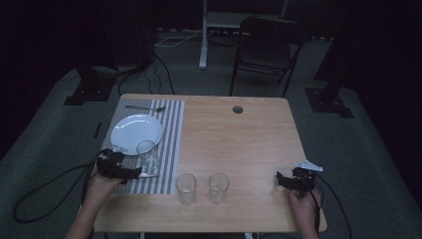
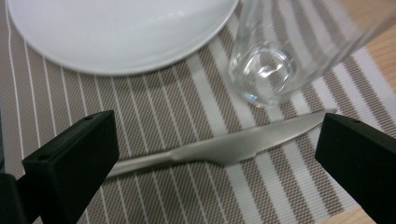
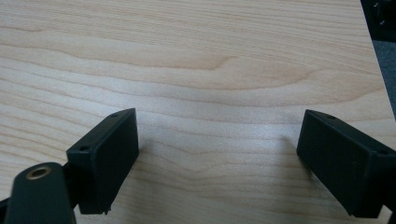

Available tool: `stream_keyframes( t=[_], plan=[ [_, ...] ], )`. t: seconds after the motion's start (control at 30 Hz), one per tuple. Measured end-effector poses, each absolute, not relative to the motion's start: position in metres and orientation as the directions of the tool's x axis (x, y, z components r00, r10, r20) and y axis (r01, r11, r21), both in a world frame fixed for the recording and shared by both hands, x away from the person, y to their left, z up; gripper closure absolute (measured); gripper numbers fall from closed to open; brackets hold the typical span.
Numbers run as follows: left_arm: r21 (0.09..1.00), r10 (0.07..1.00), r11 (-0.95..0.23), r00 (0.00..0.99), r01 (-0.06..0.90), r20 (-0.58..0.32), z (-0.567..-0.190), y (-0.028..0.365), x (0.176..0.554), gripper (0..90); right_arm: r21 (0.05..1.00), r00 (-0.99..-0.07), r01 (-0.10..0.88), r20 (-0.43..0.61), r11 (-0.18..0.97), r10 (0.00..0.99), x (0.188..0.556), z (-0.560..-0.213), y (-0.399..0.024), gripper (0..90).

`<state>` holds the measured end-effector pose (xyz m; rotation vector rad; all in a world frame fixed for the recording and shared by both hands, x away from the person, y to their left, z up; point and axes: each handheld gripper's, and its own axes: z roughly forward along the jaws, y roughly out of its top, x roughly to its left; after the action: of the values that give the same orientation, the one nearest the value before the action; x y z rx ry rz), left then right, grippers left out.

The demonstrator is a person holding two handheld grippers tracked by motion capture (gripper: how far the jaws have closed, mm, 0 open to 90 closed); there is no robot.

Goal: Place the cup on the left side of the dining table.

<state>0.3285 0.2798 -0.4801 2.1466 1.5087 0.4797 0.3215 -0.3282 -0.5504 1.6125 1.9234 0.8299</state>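
Far left on the counter [image 1: 239, 134]: striped mat [image 1: 171, 149], with fork [image 1: 145, 107] at its far edge and plate [image 1: 136, 132] in the middle. Just off the plate's near right rim, a glass [image 2: 280, 56] upright on the mat.

Left gripper [image 2: 215, 154] low over the mat's near edge, jaws wide apart, nothing clamped. Knife [image 2: 224, 147] flat on the mat between the jaws, along the gap from one jaw to the other, blade tip close to the jaw on the right of the left gripper view, handle running under the other jaw. Glass base just beyond the blade, apparently not touching.

Judged step: picking up or straightening the knife. To do it well: turn the wrist so the jaws cross the knife, not run along it; close on the narrow neck or handle, away from the blade; come down flat to the mat, since the knife is thin and apt to slip; keep clear of the glass to avoid tipping it.

Further right, off the mat: two more glasses [image 1: 202, 186] side by side near the front edge.

Far right: right gripper [image 3: 217, 154] over bare wood, jaws apart, idle. Best kept there, well clear.
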Motion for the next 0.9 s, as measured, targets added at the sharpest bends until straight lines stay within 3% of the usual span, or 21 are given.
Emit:
stream_keyframes(
  t=[0.67,0.9],
  plan=[
    [0.555,0.979,-0.171,0.202,0.814,0.006,-0.52,0.304,0.303,0.1,0.72,-0.179,0.685,0.013,0.115,0.984,0.321,-0.55,-0.328,12.4],
    [0.549,0.98,-0.167,0.2,0.819,0.0,-0.532,0.307,0.299,0.0,0.72,-0.179,0.685,0.013,0.115,0.984,0.321,-0.55,-0.328,12.4]
  ],
)
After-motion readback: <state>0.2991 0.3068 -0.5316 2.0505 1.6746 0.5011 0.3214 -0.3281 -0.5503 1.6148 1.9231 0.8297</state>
